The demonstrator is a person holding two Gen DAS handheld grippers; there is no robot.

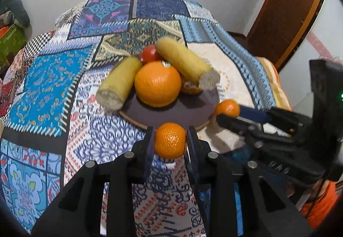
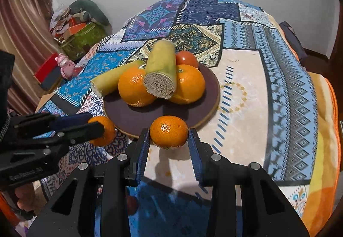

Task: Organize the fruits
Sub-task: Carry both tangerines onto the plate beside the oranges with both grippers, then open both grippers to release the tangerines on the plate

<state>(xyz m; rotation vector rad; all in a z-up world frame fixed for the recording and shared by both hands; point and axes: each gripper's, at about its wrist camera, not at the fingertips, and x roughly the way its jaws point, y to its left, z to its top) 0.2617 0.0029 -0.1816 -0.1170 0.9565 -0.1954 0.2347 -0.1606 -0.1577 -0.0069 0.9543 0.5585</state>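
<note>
Each gripper, left (image 1: 170, 140) and right (image 2: 169, 133), clamps a small orange mandarin (image 1: 170, 140) (image 2: 169, 132) beside the round dark plate (image 2: 150, 117), crowded with yellow corn cobs (image 2: 160, 69).

The tangerine (image 1: 170, 140) has glossy, dimpled peel. The large orange (image 1: 157, 83) looks smoother and shiny. The corn cob (image 1: 186, 61) has a rough, fibrous cut end. The plate (image 2: 137, 116) is matt dark, with a wooden-looking rim. The tablecloth (image 2: 278, 78) is printed cloth.

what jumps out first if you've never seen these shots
The dark round plate mid-table, piled with two big oranges, a tomato and two corn cobs. Next, each gripper closes on a small mandarin at the plate's near edge: left gripper, right gripper, above the patchwork tablecloth.
</note>
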